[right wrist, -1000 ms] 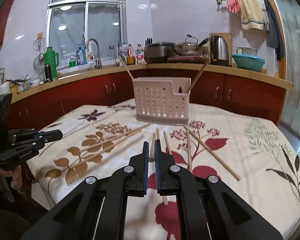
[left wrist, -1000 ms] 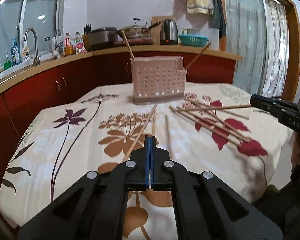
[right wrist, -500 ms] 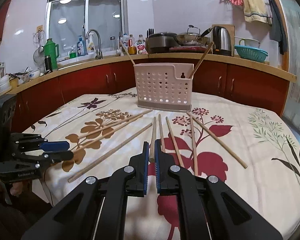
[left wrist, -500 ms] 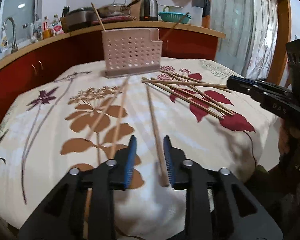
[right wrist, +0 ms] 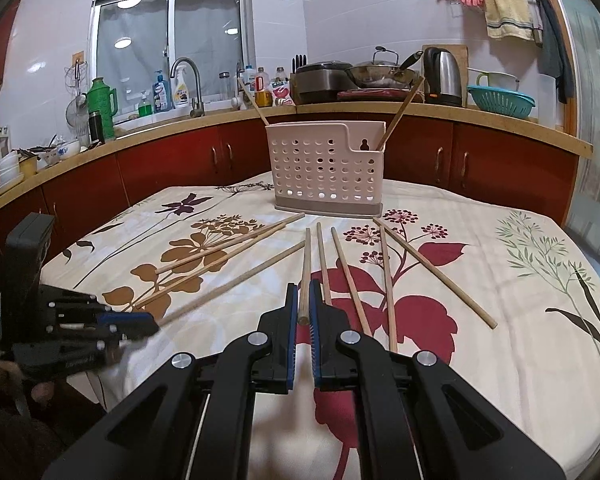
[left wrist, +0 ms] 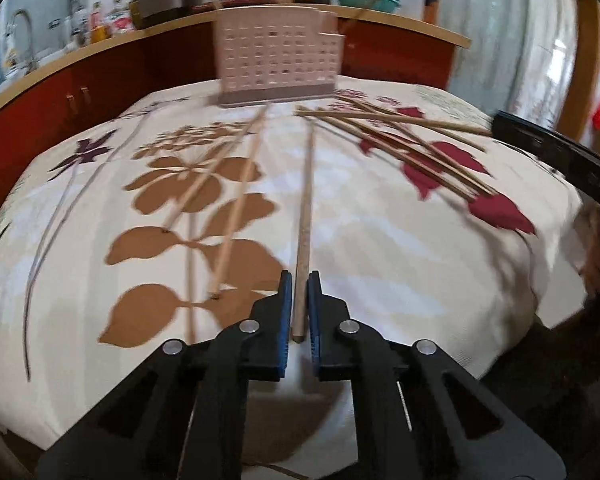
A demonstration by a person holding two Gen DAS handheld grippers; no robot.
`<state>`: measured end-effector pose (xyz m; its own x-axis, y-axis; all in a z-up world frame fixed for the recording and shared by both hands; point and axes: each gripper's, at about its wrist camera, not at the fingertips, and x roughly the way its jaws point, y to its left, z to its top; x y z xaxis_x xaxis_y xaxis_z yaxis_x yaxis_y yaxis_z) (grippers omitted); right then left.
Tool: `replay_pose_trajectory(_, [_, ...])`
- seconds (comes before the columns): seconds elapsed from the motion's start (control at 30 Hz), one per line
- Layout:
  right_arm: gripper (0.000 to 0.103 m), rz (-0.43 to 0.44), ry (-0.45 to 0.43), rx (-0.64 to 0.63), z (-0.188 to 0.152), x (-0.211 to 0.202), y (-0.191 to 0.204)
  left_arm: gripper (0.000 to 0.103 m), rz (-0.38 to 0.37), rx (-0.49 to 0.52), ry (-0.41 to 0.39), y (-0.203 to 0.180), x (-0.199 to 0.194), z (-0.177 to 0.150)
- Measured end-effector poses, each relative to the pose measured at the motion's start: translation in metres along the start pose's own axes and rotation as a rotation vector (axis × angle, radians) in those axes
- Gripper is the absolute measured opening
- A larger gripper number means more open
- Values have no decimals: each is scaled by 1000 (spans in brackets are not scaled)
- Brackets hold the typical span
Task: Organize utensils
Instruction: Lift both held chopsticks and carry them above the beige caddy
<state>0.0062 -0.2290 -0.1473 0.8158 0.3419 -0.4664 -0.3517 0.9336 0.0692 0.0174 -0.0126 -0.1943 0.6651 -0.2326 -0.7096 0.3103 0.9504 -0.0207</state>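
Left wrist view: the left tool (left wrist: 299, 292) sits low at centre, its blue pads narrowed onto the near end of one chopstick (left wrist: 305, 216) that runs straight up the frame over the desk (left wrist: 380, 260) toward the holder (left wrist: 278, 60); the picture is blurred.
Left tool state: clamped on that chopstick, pads pressing either side of its butt end (the stick's far end still lies on the cloth).
Right wrist view: the right tool (right wrist: 304, 304) is at lower centre, jaws nearly together with a second chopstick (right wrist: 305, 272) pinched between the pads and pointing up the frame.
Right tool state: closed on its chopstick.
Holder: a pink perforated box standing upright at upper centre of the right view (right wrist: 326, 168), at the far side of the desk; two chopsticks lean out of it, one at the left end (right wrist: 254, 102), one at the right end (right wrist: 400, 114).
Loose chopsticks: in the right view, a pair (right wrist: 228, 246) lies diagonally left of centre over the brown leaves; four more (right wrist: 388, 280) fan out right of the tool over the red flower.
Other tool: in the right view the left tool (right wrist: 140, 324) shows at lower left, gripping the near end of a chopstick (right wrist: 236, 284) at the cloth's near edge.
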Motion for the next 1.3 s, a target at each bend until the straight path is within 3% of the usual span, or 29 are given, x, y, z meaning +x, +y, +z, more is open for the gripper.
replay_pose_trajectory(0.23, [6,1,-1,-1,0,-1,0,14,-3,1,-6,1,0,0])
replay_pose_trajectory(0.33, [6,-2,-13,0,3,-3,-1,8,-3,5,-11,2,-1,0])
replay_pose_trajectory(0.43, [6,-4,-23,4,5,-6,0,7,1,-1,-22,3,-2,0])
replay_pose_trajectory(0.97, [6,-10,-107,-2,31,-23,0,7,33,-7,-202,9,-50,36])
replay_pose_trajectory(1.3, [6,-7,-175,-33,65,-18,0,7,25,-31,-292,21,-68,78])
